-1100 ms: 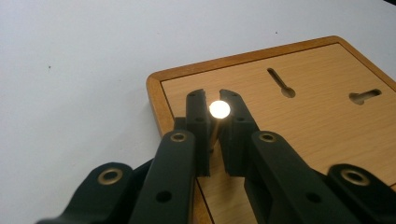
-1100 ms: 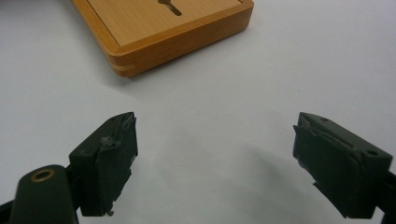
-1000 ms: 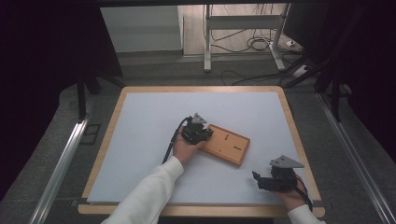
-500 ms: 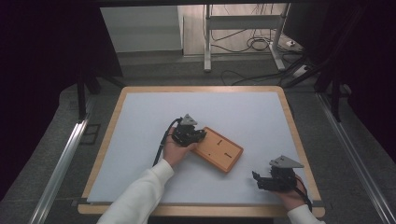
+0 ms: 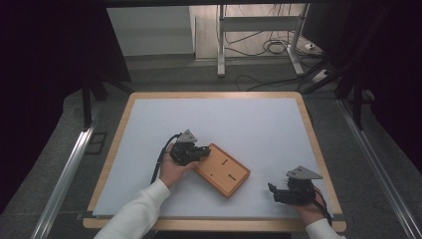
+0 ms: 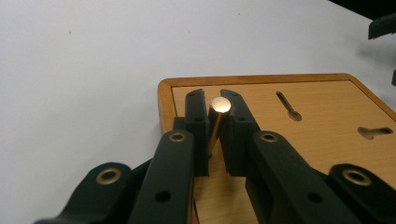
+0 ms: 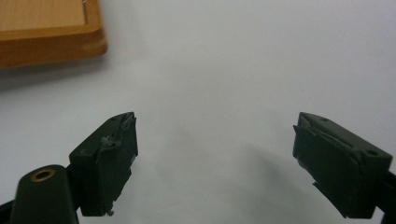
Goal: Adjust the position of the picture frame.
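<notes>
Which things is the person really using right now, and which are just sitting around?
In use:
- left gripper, shut on a small brass pin
- wooden board with two keyhole slots, under that gripper

Just sitting around:
- right gripper, open, with nothing in it, over the white table top
- cables on the floor behind the table
</notes>
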`<state>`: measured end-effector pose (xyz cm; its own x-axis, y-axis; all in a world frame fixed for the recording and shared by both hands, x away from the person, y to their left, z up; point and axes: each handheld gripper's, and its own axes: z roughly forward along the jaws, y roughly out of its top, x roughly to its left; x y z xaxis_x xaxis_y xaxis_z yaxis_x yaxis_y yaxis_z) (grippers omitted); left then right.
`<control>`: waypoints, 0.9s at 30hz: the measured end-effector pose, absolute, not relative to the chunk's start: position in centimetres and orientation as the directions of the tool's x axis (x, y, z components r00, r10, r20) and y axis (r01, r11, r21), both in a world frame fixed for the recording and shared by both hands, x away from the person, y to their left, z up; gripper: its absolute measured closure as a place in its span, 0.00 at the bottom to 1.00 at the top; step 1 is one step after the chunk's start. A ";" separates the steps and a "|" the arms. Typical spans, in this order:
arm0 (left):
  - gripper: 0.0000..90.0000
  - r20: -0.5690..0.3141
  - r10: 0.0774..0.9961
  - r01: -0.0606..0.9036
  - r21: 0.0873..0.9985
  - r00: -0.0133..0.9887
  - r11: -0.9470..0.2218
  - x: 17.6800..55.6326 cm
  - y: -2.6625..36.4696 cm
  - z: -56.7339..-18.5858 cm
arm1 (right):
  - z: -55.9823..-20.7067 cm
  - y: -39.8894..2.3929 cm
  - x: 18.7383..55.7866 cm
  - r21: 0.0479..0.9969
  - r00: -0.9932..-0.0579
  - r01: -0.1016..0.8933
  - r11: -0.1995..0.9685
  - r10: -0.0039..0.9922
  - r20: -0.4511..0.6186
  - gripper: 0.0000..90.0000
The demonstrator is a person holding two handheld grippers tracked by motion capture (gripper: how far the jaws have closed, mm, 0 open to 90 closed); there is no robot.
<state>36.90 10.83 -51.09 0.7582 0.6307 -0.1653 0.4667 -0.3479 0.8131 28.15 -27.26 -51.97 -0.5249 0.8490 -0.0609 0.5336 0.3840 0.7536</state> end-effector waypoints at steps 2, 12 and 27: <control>0.91 -0.165 0.628 0.467 0.811 0.761 -0.352 36.8 11.3 -51.4 | -52.0 -27.3 28.2 0.753 -0.524 0.535 0.384 0.849 -0.060 0.16; 0.91 -0.158 0.628 0.468 0.805 0.762 -0.364 36.9 12.5 -51.9 | -52.0 -27.3 28.2 0.749 -0.523 0.538 0.385 0.850 -0.062 0.16; 0.92 -0.140 0.646 0.477 0.792 0.750 -0.382 38.0 12.3 -52.9 | -52.0 -27.3 28.2 0.749 -0.525 0.539 0.387 0.849 -0.061 0.16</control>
